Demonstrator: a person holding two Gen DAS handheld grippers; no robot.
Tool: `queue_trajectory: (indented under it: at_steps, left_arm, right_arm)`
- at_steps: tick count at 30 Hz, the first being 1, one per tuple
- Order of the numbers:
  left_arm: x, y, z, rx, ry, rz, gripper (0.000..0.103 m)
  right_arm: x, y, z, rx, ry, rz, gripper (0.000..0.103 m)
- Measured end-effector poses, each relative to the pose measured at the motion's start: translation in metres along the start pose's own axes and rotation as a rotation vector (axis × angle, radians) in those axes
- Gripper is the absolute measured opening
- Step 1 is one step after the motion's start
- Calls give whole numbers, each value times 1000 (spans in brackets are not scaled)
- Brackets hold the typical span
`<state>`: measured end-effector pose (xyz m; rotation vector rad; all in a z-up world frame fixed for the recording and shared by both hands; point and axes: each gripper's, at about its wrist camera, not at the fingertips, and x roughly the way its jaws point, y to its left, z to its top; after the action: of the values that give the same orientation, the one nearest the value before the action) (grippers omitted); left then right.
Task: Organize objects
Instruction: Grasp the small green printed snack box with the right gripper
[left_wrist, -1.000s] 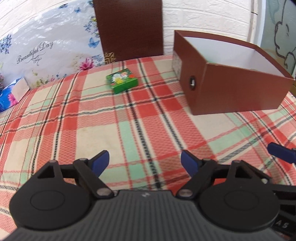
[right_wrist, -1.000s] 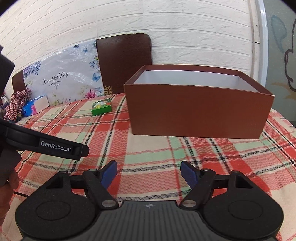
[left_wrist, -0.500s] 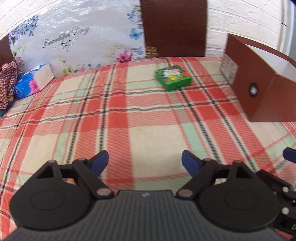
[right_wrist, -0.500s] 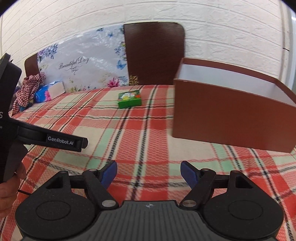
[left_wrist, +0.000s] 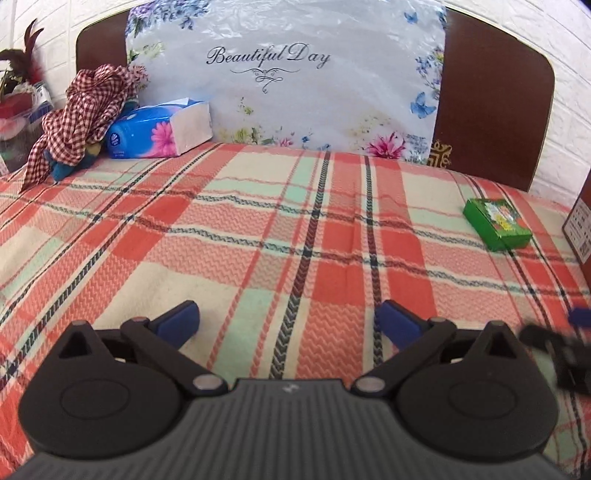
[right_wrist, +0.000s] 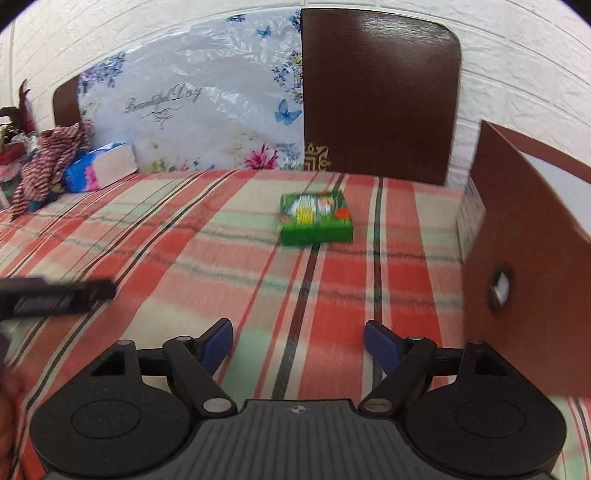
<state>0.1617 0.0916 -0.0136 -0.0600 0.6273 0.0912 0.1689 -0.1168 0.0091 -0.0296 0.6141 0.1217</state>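
Observation:
A small green box lies on the plaid cloth, ahead of my right gripper, which is open and empty. It also shows at the right in the left wrist view. My left gripper is open and empty above the cloth. A blue tissue pack and a checked cloth bundle sit at the far left by the headboard. A brown open box stands at the right, next to the right gripper.
A floral "Beautiful Day" panel leans on the dark wooden headboard. The white brick wall is behind. The left gripper's body shows blurred at the left in the right wrist view.
Both grippers have swung left. The brown box slid to the right edge in both views. The green box is nearer the right gripper. Both stay open.

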Motion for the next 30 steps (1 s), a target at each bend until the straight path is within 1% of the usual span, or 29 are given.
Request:
queue_trajectory:
  at_steps: [4, 9, 11, 12, 13, 15, 19, 23, 25, 27, 28, 30]
  left_arm:
    - [0, -4, -3, 7, -1, 8, 103]
    - [-1, -5, -4, 15, -4, 10, 103]
    - [-1, -4, -4, 14, -4, 10, 103]
    - [0, -5, -4, 15, -4, 10, 103]
    - [-1, -4, -4, 15, -3, 10, 103]
    - [-1, -5, -4, 16, -3, 11, 103]
    - [0, -5, -4, 18, 1, 11, 103]
    - [3, -7, -3, 32, 8, 18, 103]
    - [4, -8, -2, 40, 10, 23, 103]
    - [3, -9, -3, 47, 12, 30, 103]
    - [3, -10, -2, 52, 13, 34, 103]
    - [0, -12, -3, 60, 14, 46, 103]
  right_arm:
    - [38, 2, 24, 6, -34, -38, 79]
    - [67, 1, 44, -3, -53, -54, 80]
    - [72, -2, 46, 4, -52, -56, 75]
    - [71, -2, 46, 4, -55, -61, 66]
    - [70, -1, 45, -1, -62, -63, 61]
    - [64, 1, 40, -15, -60, -69, 61]
    - [37, 5, 21, -38, -38, -47, 61]
    - [-12, 1, -12, -42, -15, -9, 61]
    - [-40, -7, -32, -38, -2, -5, 61]
    - [-71, -19, -53, -31, 10, -26, 60]
    - [-87, -27, -64, -27, 12, -49, 60]
    - [-117, -51, -83, 1, 14, -130, 60]
